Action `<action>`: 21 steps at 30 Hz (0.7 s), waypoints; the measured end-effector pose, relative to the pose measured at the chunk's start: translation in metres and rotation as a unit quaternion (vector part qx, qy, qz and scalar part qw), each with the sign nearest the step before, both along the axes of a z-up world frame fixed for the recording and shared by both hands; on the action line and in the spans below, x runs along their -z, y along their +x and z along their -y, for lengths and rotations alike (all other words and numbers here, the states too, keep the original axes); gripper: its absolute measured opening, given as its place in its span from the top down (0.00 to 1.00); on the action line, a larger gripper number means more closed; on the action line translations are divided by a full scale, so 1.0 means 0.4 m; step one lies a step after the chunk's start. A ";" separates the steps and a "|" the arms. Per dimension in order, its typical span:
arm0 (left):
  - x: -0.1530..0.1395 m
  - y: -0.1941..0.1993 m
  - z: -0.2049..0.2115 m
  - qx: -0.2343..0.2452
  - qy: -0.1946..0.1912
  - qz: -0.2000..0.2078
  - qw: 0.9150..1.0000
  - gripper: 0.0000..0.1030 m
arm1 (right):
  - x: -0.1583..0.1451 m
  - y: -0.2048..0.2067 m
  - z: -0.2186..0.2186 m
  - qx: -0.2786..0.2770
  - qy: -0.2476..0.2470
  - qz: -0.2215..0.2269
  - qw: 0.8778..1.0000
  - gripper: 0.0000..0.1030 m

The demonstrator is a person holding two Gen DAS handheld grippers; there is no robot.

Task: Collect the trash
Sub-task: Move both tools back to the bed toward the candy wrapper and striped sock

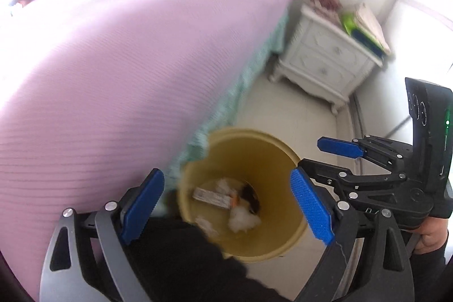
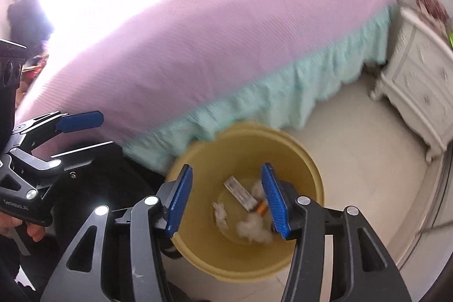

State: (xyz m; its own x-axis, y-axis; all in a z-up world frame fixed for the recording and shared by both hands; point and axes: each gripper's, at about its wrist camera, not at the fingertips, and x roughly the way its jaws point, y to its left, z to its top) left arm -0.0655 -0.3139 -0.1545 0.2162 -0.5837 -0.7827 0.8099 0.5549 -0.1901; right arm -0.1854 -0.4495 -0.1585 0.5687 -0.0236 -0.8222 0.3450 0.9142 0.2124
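**A:** Take the yellow bin (image 2: 307, 163) as your landmark. It stands on the pale floor, just beside the teal bed skirt (image 2: 254, 101), and the trash lies at its bottom: white fluffy wads (image 2: 253, 229), a flat printed carton (image 2: 240, 193), and a small orange piece (image 2: 262, 208) against the carton's end.

**B:** And your grippers?

**A:** Both hang above the bin's mouth. Your left gripper (image 1: 226, 210) is spread wide with nothing between its blue pads. Your right gripper (image 2: 228, 203) is parted more narrowly, also holding nothing. Neither touches the bin.

**B:** How would that trash handle if you had to take it up?

**A:** The wads look like tissue or cotton, so I'd judge them nearly weightless, soft, and easy to crush. Pinch one through its thickest middle, since a thin edge would likely tear or slip out. The carton looks light but stiffer. Close on its two long faces, not its ends, or it may pivot.

**B:** And the bin itself?

**A:** Thin plastic, probably light and springy at the rim. If you move it, grip the wall on the side away from the skirt and go slowly, because it could tip.

**B:** Anything unclear?

**A:** A dark shape beside the carton is too blurred to name.
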 end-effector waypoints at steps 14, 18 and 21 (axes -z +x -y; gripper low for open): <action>-0.289 0.086 -0.507 -0.249 -0.067 0.148 0.955 0.04 | -0.267 0.259 -0.344 -0.177 -0.035 0.178 0.967 0.14; -0.333 0.111 -0.662 -0.318 -0.076 0.170 0.930 0.04 | -0.331 0.332 -0.465 -0.223 -0.037 0.219 0.949 0.08; -0.358 0.125 -0.770 -0.371 -0.079 0.181 0.907 0.04 | -0.363 0.386 -0.543 -0.250 -0.033 0.242 0.937 0.08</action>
State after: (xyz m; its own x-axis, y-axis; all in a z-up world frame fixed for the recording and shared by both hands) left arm -0.0155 -0.0060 -0.0112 0.8224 -0.2706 -0.5004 0.2492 0.9621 -0.1108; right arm -0.0309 -0.2322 -0.0135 0.8275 0.3040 -0.4720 -0.2524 0.9524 0.1709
